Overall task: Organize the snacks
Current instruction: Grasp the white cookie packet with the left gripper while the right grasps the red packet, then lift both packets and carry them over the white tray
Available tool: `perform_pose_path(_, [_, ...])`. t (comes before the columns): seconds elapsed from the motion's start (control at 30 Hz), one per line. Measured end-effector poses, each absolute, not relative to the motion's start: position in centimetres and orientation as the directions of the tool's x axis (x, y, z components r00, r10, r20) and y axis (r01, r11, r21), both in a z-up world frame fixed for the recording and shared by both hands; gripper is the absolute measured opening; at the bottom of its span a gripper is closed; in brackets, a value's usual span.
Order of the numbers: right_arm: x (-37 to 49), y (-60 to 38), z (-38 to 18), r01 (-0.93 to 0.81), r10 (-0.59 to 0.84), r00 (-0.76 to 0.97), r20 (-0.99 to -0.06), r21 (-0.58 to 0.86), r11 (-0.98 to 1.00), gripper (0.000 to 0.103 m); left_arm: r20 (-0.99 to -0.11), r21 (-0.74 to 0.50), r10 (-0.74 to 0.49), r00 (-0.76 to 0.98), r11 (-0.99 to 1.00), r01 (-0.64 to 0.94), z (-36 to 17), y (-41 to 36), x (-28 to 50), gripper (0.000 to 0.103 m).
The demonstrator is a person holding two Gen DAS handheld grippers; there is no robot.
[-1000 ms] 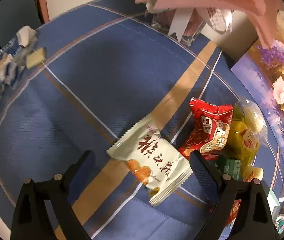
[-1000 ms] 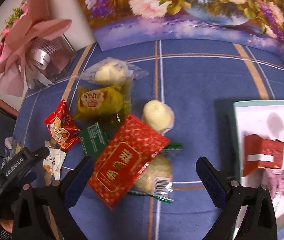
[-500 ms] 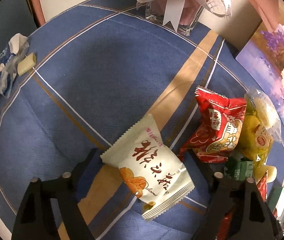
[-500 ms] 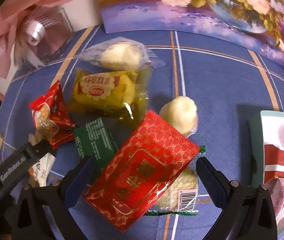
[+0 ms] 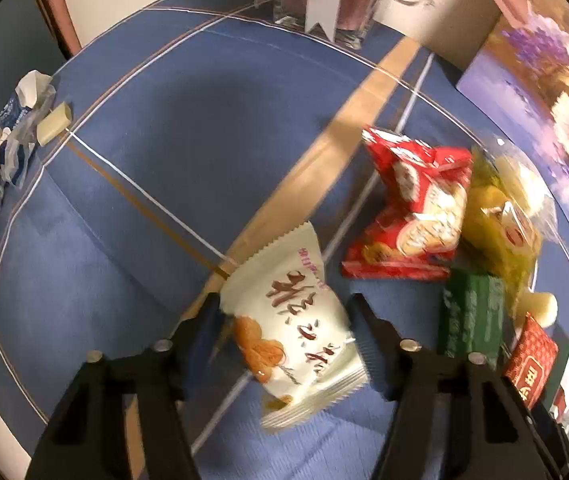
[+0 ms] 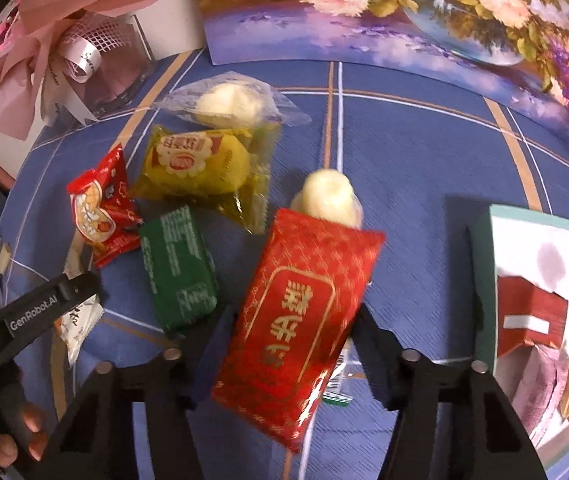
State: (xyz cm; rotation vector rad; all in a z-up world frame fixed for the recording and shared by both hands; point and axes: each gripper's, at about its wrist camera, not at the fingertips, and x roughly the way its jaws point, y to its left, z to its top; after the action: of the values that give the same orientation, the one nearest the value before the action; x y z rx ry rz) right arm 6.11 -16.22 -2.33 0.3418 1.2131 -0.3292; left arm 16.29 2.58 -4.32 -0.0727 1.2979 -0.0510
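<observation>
Right hand-held gripper (image 6: 290, 336) closing on the red gold-patterned foil packet (image 6: 298, 320); left hand-held gripper (image 5: 284, 320) closing on the white printed snack sachet (image 5: 296, 340) — squeeze mid-body, lift level.

Counter (image 6: 424, 152) under blue plaid cloth. Ahead-left of the right gripper (image 6: 290, 332): green packet (image 6: 178, 268), yellow packet (image 6: 204, 168), small red packet (image 6: 100, 212). To its right: open box (image 6: 480, 280).

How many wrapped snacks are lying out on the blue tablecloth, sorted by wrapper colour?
Red: 2, the large gold-patterned packet and the small red pack
Green: 1
Yellow: 1
White: 1
Clear: 2, the bun at the back and the bun behind the red packet
Total: 7
</observation>
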Motion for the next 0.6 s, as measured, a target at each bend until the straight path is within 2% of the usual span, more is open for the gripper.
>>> perform_pose_path(0.17, [4.2, -16.9, -1.7, 0.425, -0.051, 0.328, -0.943, 0.099, 0.900, 0.052, -0.963, -0.077, -0.077, 0.257, 0.997, 0.010, -4.3, 2.2, 15.2, 0.063])
perform_pose_path(0.6, [1.3, -17.3, -1.1, 0.442, -0.048, 0.350, -0.936, 0.120, 0.889, 0.048, -0.964, -0.141, -0.141, 0.225, 0.990, 0.017, -3.7, 2.4, 12.1, 0.062])
